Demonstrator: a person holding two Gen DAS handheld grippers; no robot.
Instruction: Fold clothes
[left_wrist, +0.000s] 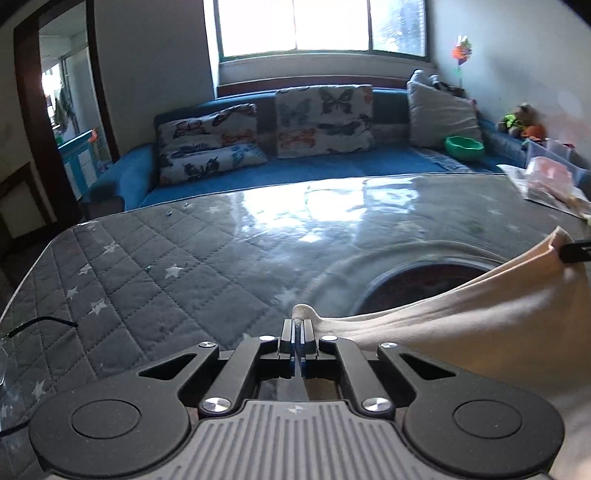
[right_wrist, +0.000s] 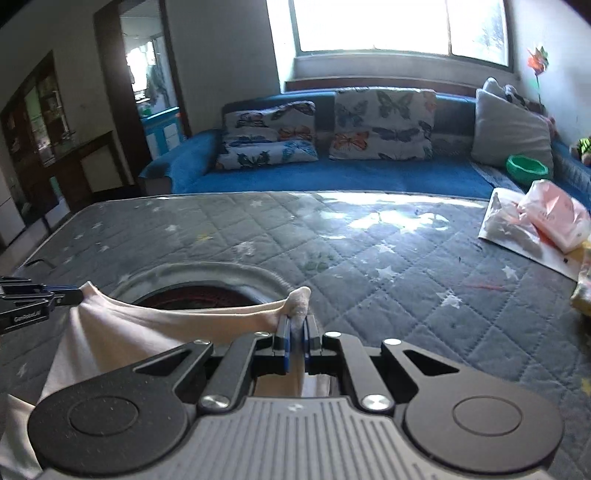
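A cream garment (left_wrist: 480, 317) hangs stretched between my two grippers above the grey quilted table (left_wrist: 147, 266). My left gripper (left_wrist: 297, 332) is shut on one corner of it, a tuft of cloth poking out past the fingertips. The right gripper's tip (left_wrist: 574, 251) shows at the right edge, pinching the other corner. In the right wrist view my right gripper (right_wrist: 297, 328) is shut on a bunched corner of the garment (right_wrist: 147, 325). The left gripper (right_wrist: 55, 295) holds the far corner at the left edge. The garment's lower part hangs out of sight below the grippers.
A round dark opening (right_wrist: 199, 293) with a pale rim sits in the table under the garment. Plastic bags and papers (right_wrist: 535, 225) lie at the table's right. A blue sofa (right_wrist: 332, 173) with butterfly cushions and a green bowl (right_wrist: 526, 168) stands behind. A black cable (left_wrist: 40, 323) lies at left.
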